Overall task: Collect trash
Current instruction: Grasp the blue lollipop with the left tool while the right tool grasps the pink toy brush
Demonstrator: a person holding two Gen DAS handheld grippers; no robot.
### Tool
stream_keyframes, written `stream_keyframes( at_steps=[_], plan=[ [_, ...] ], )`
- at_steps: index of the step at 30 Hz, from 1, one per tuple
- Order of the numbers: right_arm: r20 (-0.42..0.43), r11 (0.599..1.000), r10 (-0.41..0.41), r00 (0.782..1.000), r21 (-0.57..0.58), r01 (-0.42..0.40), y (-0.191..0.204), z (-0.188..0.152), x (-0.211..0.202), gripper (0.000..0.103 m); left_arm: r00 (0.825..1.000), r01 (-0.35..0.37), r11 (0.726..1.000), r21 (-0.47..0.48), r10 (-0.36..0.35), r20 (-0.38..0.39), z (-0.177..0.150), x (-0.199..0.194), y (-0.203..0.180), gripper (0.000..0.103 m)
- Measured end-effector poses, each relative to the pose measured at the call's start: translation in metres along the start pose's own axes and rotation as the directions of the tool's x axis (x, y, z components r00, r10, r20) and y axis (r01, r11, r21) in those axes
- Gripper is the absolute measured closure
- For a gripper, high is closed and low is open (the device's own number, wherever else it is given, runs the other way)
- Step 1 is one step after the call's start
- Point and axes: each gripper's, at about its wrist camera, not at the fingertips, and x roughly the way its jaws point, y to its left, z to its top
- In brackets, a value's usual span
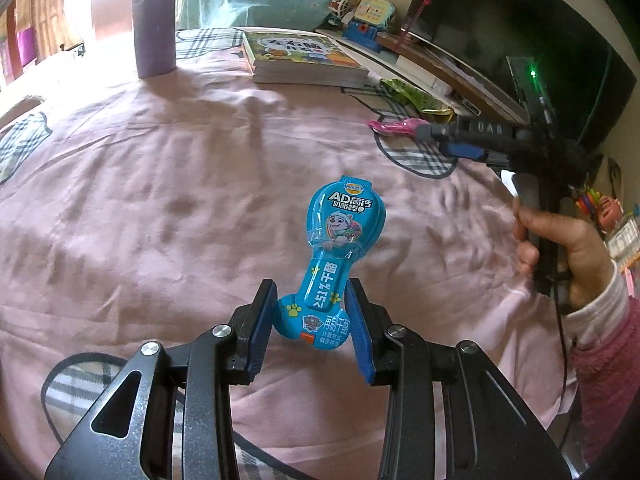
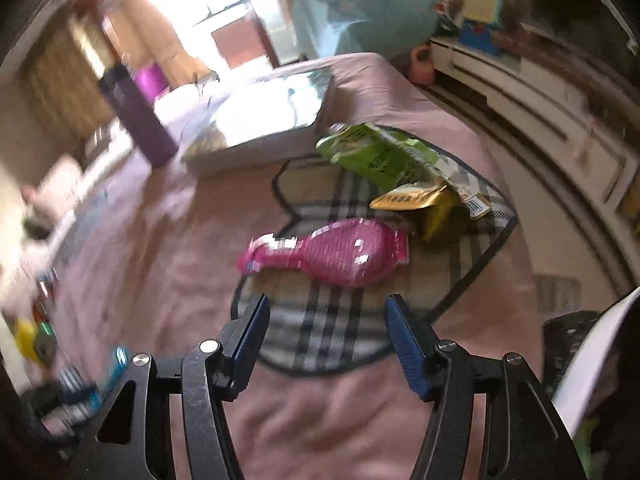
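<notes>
A blue spoon-shaped snack wrapper [image 1: 340,256] lies on the pink cloth [image 1: 160,200]. My left gripper [image 1: 311,292] is open, its blue pads on either side of the wrapper's narrow lower end, not closed on it. A pink spoon-shaped wrapper [image 2: 332,254] lies on a plaid patch [image 2: 320,328], just beyond my open, empty right gripper [image 2: 326,308]. It also shows in the left wrist view [image 1: 394,126], next to the right gripper [image 1: 424,133]. A green wrapper [image 2: 384,158] and a gold wrapper [image 2: 420,204] lie behind the pink one.
A stack of books [image 1: 304,58] and a purple bottle [image 1: 154,20] stand at the far side. A dark TV screen [image 1: 520,40] and shelf with toys [image 1: 364,20] line the right. A dark bin with a white liner [image 2: 576,344] sits at the right edge.
</notes>
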Motion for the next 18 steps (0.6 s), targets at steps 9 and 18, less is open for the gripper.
stream_keyframes(
  at_steps=[9, 18],
  plan=[
    [0.066, 0.993, 0.039, 0.997, 0.111, -0.046, 0.007, 0.019, 0.018, 0.039, 1.0, 0.005, 1.0, -0.026, -0.005, 0.0, 0.003, 0.005, 0.007, 0.069],
    [0.084, 0.999, 0.0, 0.996, 0.033, -0.003, 0.036, 0.025, 0.03, 0.084, 0.998, -0.019, 0.997, -0.073, 0.022, 0.051, 0.008, -0.003, 0.014, 0.069]
  ],
)
